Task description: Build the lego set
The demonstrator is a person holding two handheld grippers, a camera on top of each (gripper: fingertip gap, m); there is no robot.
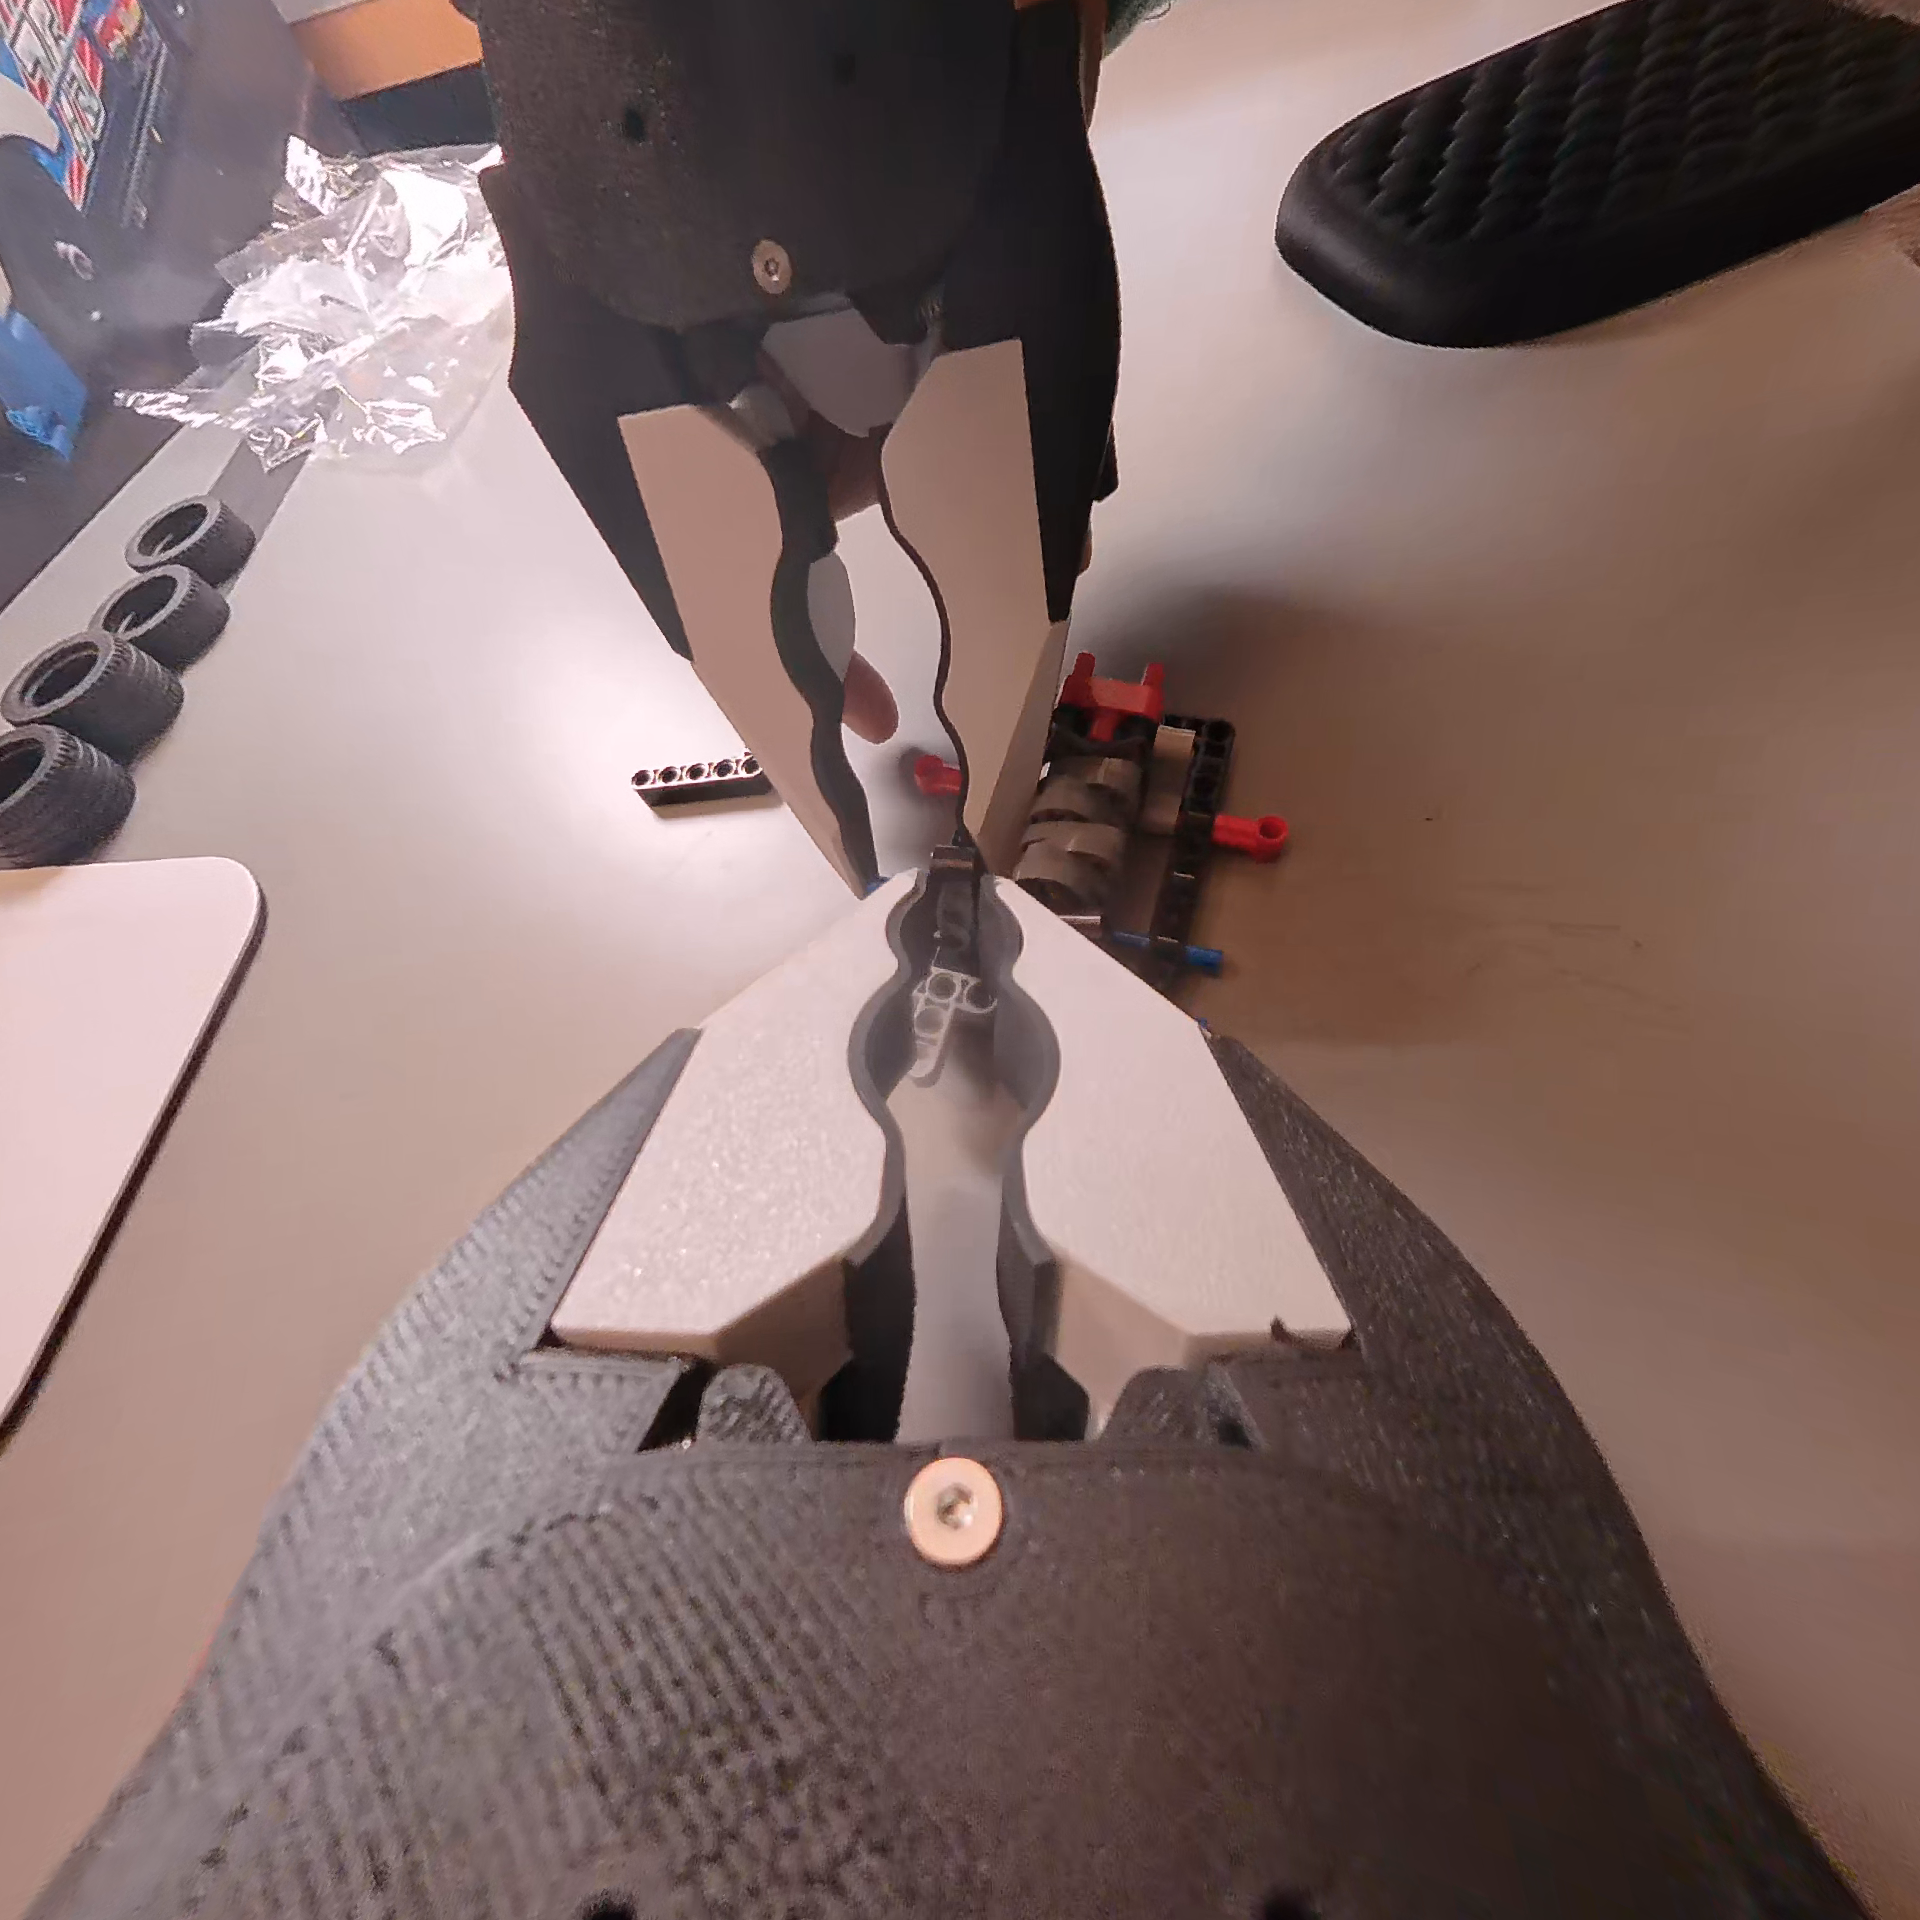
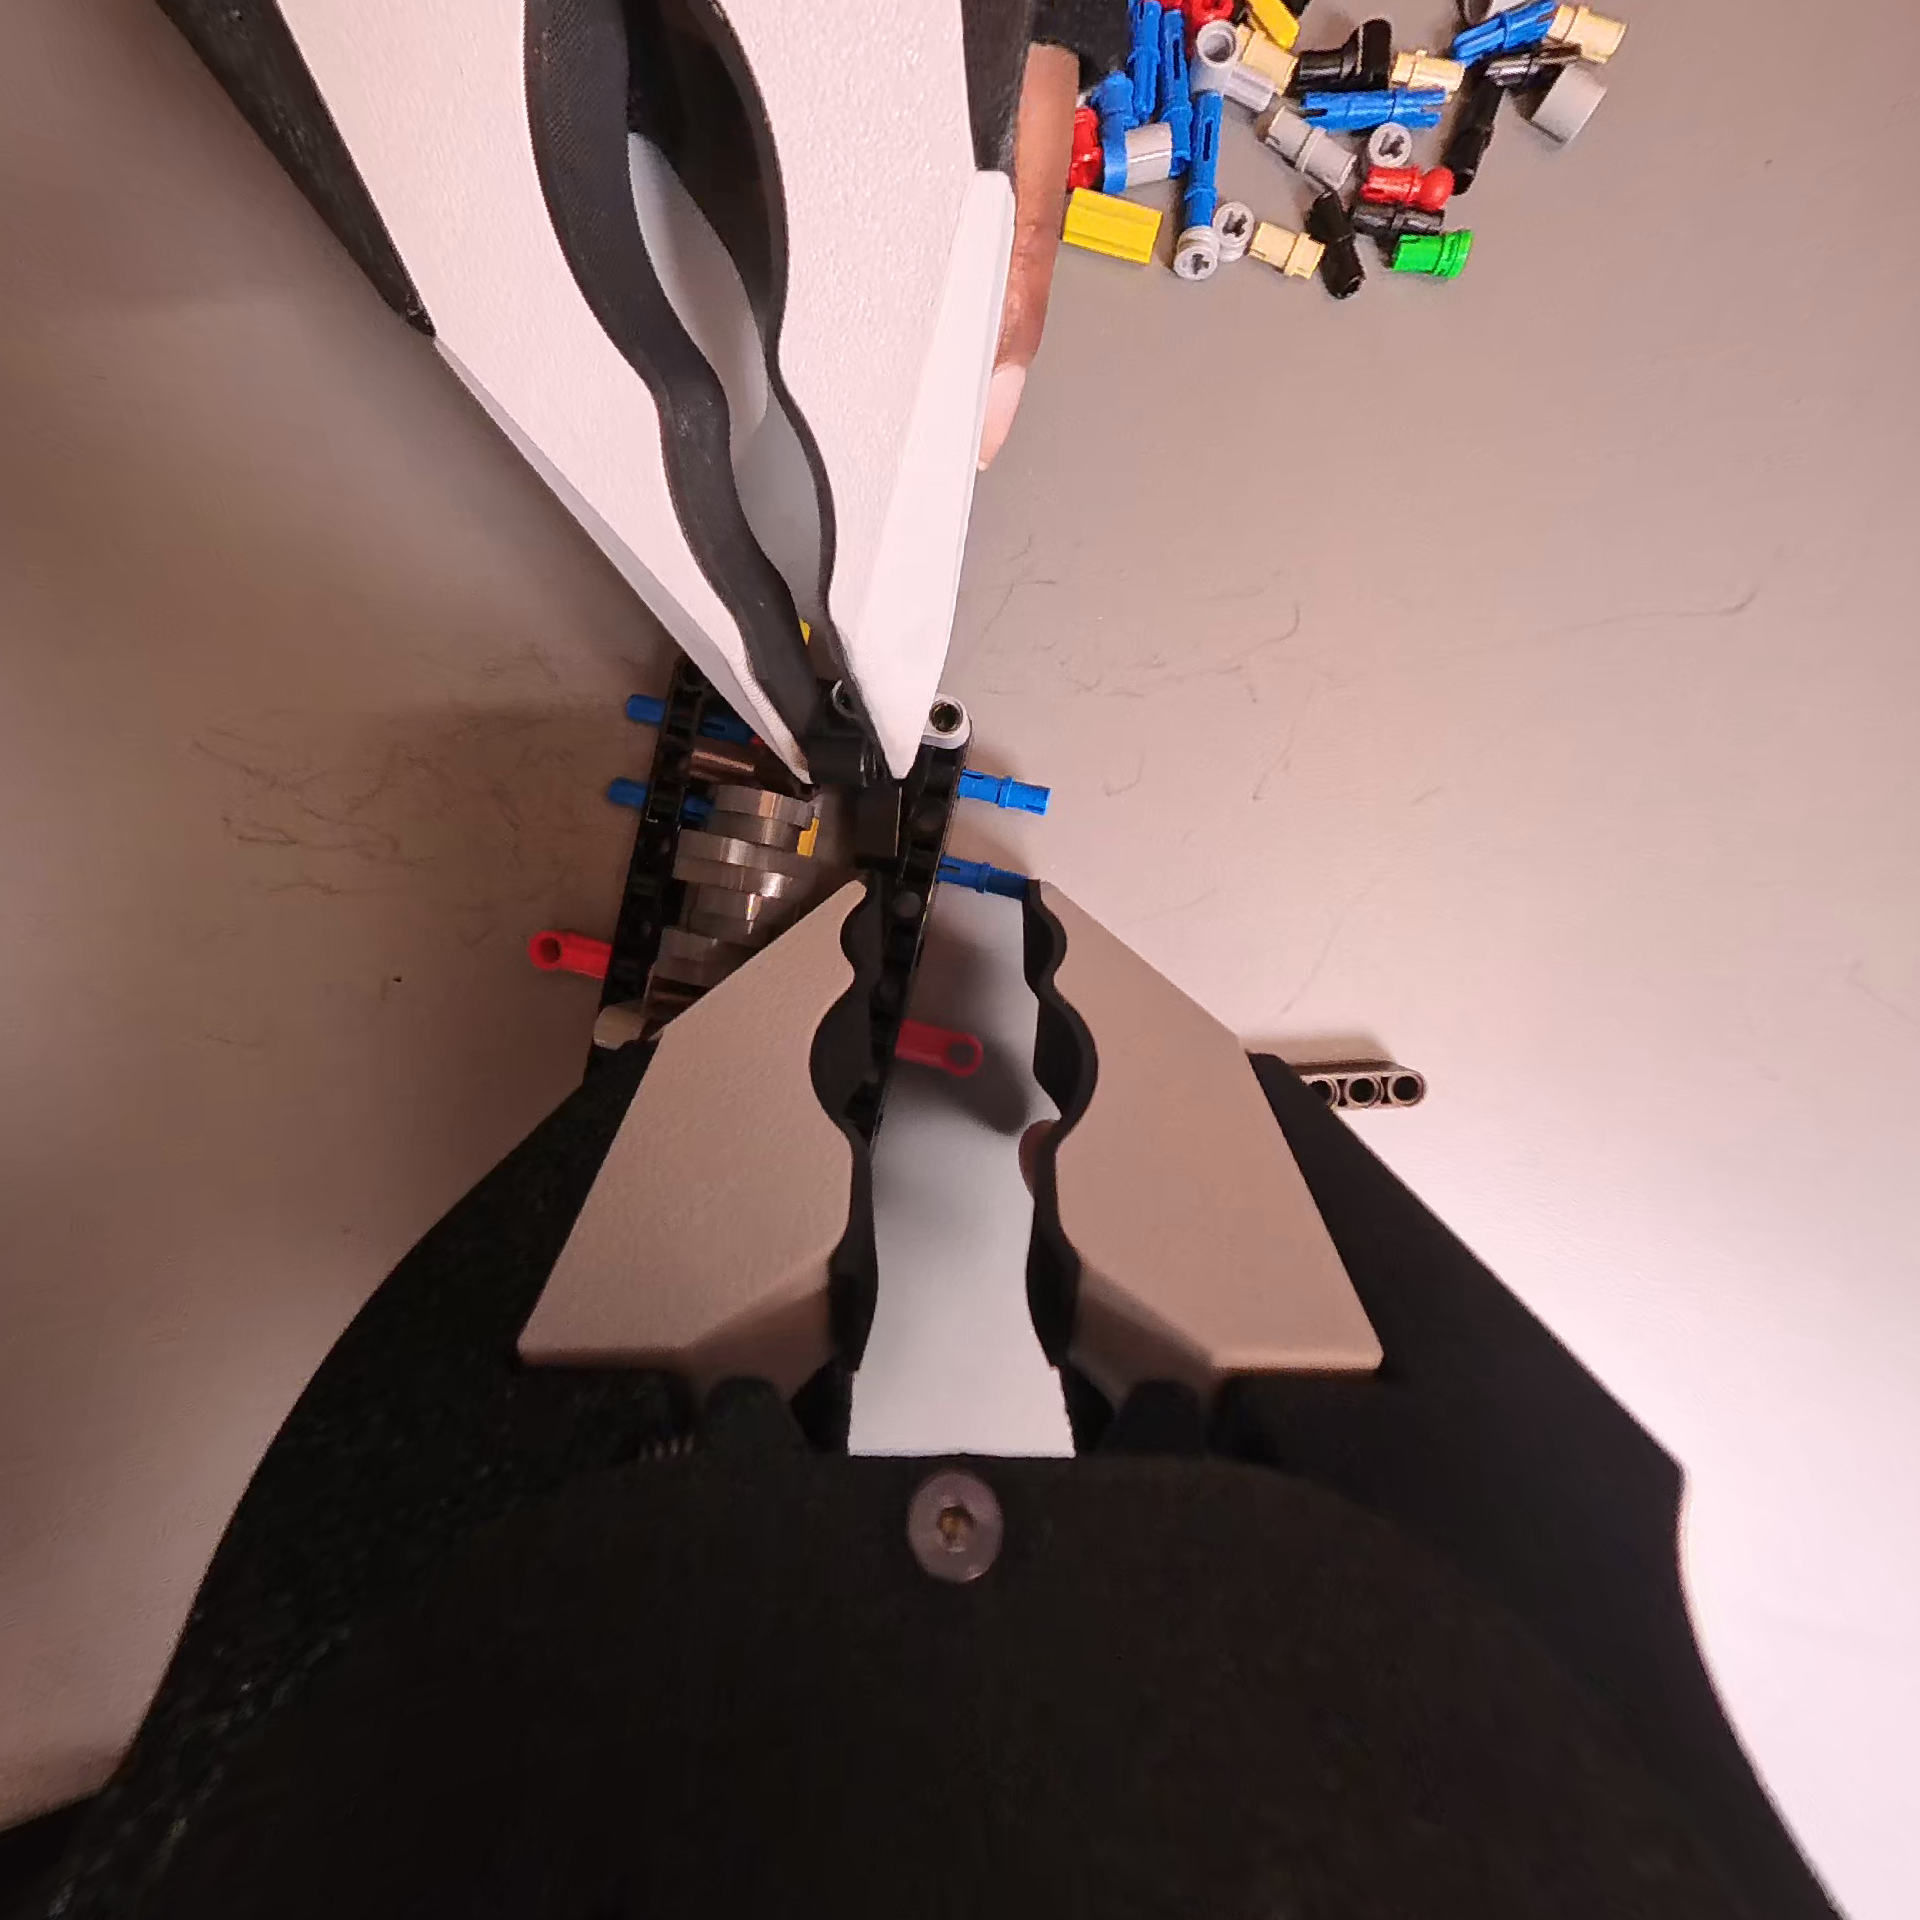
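The part-built lego frame (image 2: 665,831) lies on the table. It is black beams around grey round parts, with blue and red pins sticking out of its sides. It also shows in the left wrist view (image 1: 1195,800). My left gripper (image 1: 940,883) is shut on a small black connector (image 2: 844,740), held against the far end of the frame's right beam (image 2: 920,831). My right gripper (image 2: 951,891) is open and straddles that beam; its left finger touches the beam and its right finger stands apart. The two grippers meet tip to tip.
Several black tyres (image 1: 104,675), crumpled clear plastic (image 1: 343,312), a loose black beam (image 1: 701,774) and a white board (image 1: 104,1039) lie to the left. A black padded rest (image 1: 1600,177) is far right. A pile of small coloured pins (image 2: 1330,135) and a grey beam (image 2: 1361,1088) lie nearby. My two grippers' fingertips are within a few centimetres of each other.
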